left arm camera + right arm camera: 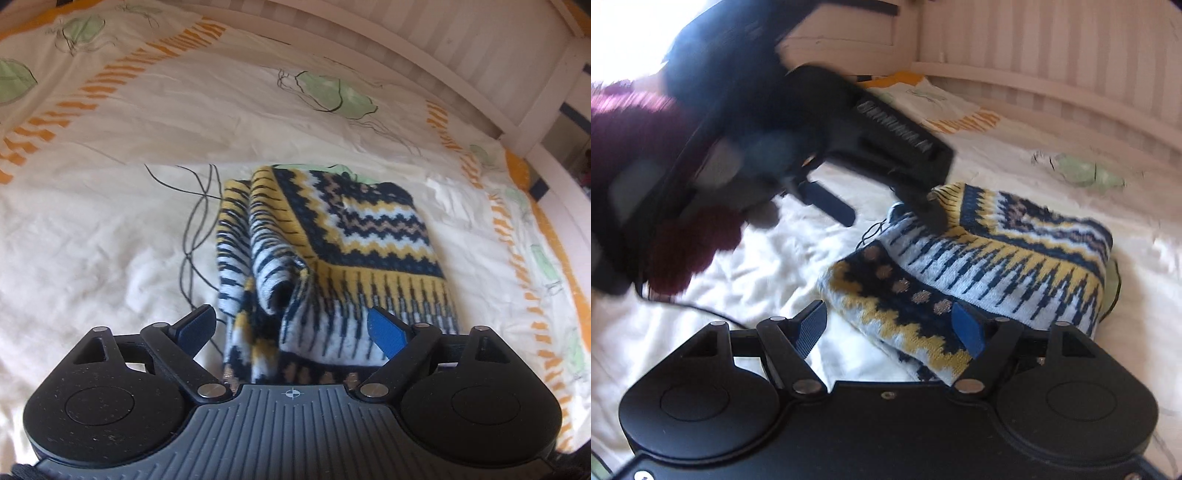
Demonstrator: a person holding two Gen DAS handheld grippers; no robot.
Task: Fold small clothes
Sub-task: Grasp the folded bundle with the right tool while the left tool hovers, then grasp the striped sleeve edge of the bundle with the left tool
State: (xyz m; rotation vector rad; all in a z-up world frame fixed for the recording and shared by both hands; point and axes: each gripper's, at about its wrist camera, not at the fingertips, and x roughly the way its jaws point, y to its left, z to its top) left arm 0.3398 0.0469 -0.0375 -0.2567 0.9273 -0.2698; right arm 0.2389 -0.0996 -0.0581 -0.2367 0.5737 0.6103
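Note:
A small knitted sweater [351, 236] in navy, yellow and white zigzags lies folded on the cream bedsheet [92, 240]. My left gripper [291, 328] is open, straddling the sweater's near rumpled edge; its left pad [195, 325] is over bare sheet and its right pad [388, 332] over the knit. In the right wrist view the sweater [997, 258] lies ahead, and my right gripper [890, 328] is open over its near corner, pads not pressing. The left gripper [882, 210] appears blurred at the sweater's far left edge, jaws apart.
A white slatted bed frame [498, 55] runs along the far and right sides. The sheet carries orange stripes and green leaf prints [332, 92]. A person's maroon sleeve [628, 129] is behind the left gripper. Open sheet lies left of the sweater.

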